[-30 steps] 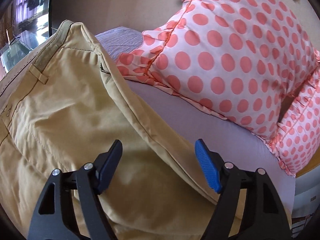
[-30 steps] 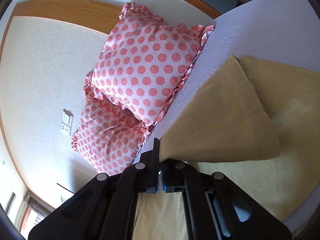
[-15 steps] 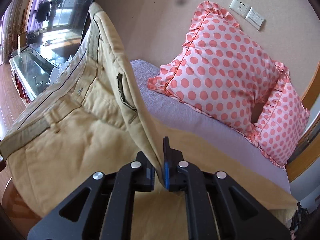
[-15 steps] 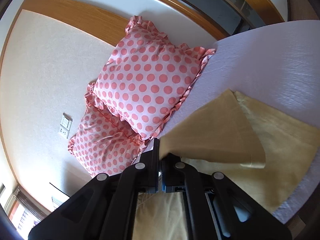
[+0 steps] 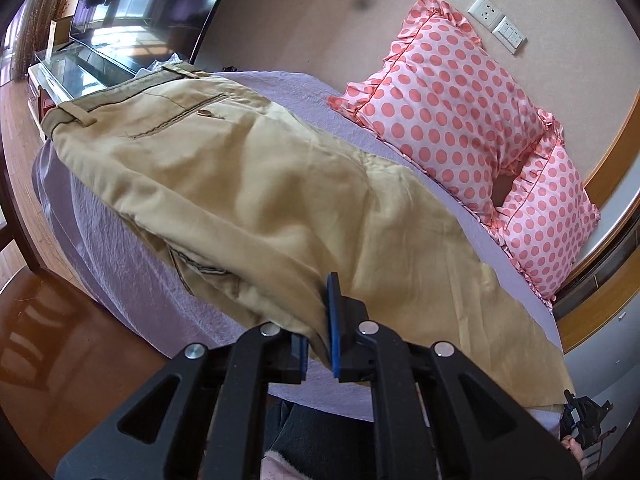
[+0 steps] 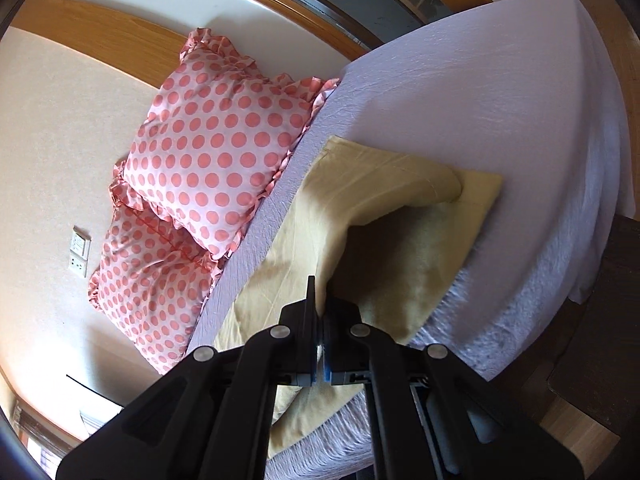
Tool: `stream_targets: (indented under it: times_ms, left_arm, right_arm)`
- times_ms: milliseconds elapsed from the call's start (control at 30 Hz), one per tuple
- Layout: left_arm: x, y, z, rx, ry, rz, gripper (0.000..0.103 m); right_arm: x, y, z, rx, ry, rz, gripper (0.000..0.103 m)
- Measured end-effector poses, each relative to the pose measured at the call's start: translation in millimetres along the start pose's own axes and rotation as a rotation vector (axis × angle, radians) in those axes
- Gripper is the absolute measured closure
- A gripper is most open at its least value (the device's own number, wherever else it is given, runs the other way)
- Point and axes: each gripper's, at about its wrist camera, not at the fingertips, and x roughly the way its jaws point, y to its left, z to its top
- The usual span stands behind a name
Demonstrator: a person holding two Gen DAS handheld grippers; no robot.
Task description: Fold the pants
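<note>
The pants [image 5: 280, 184] are lying along the near side of a bed [image 5: 132, 248] covered in a lilac sheet, waistband and back pocket toward the far end in the left wrist view, legs running toward the other end. The left gripper [image 5: 320, 332] is pinching a bunched fold of the tan cloth between its pressed-together fingers, near the bed's edge. The right gripper [image 6: 319, 320] is clamping an edge of one leg, lifting it so it is arching over the lower leg [image 6: 476, 196], whose hem is lying flat on the sheet.

Two polka-dot pillows [image 5: 452, 116] are leaning against the wall just beyond the pants, apart from them. Wall sockets [image 5: 498, 24] are sitting above the pillows. A TV [image 5: 132, 4] is standing beyond the waistband end, and a dark wooden floor [image 5: 48, 340] is showing beside the bed.
</note>
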Motion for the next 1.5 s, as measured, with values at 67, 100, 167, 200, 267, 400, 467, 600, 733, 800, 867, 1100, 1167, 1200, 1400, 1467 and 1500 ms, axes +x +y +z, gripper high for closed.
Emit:
stream_targets:
  times_ms: [67,100,167,200,267,400,467,600,733,800,867,1100,1167,1200,1400,1467,1500]
  left_arm:
    - [1,1,1,0.005,0.005,-0.012,0.095]
    - [2,3,1,0.006,0.007,-0.016,0.095]
    - [2,5,-1,0.010,0.005,-0.025,0.095]
    - [2,6,-1,0.011,0.006,-0.030,0.095]
    - [2,10,-3,0.005,0.008,-0.043,0.093]
    - [-5,14,-6,0.003,-0.003,-0.085,0.089]
    - [-11,17,-9,0.005,-0.019,-0.107,0.085]
    - [-25,26,-16,0.000,-0.066,-0.127,0.075]
    - [-34,44,-22,-0.059,-0.106,-0.151,0.072]
    - [-40,53,-24,-0.091,-0.148,-0.152,0.071]
    - [-44,60,-25,-0.124,-0.180,-0.151,0.066]
    - [-50,65,-27,-0.138,-0.207,-0.156,0.048]
    - [-52,66,-29,-0.142,-0.220,-0.169,0.044]
    - [-53,67,-31,-0.145,-0.225,-0.178,0.043]
    - [-60,68,-36,-0.145,-0.241,-0.191,0.037]
    - [-59,68,-37,-0.136,-0.224,-0.201,0.035]
    - [-57,67,-37,-0.129,-0.211,-0.203,0.034]
  right_arm:
    - [0,-1,-2,-0.002,0.002,-0.017,0.101]
    - [0,-1,-3,-0.003,0.003,-0.025,0.101]
    - [-2,1,-5,-0.021,0.001,-0.049,0.101]
    - [-3,3,-6,-0.032,-0.003,-0.058,0.101]
    - [-6,7,-7,-0.055,-0.006,-0.090,0.100]
    - [-28,9,-5,-0.068,-0.128,-0.180,0.058]
    - [-37,8,-2,-0.084,-0.189,-0.239,0.057]
    - [-32,1,1,-0.094,-0.182,-0.250,0.058]
    - [-25,8,-6,-0.131,-0.150,-0.229,0.060]
    - [-20,12,-11,-0.150,-0.129,-0.204,0.073]
    - [-10,12,-13,-0.165,-0.104,-0.179,0.093]
    - [10,90,-18,-0.343,-0.129,0.020,0.099]
    - [21,136,-35,-0.425,-0.087,0.144,0.100]
    - [27,160,-47,-0.466,-0.059,0.208,0.100]
    - [69,272,-183,-0.783,0.287,0.549,0.100]
    - [87,284,-244,-0.933,0.482,0.560,0.100]
    - [95,283,-272,-1.000,0.578,0.543,0.100]
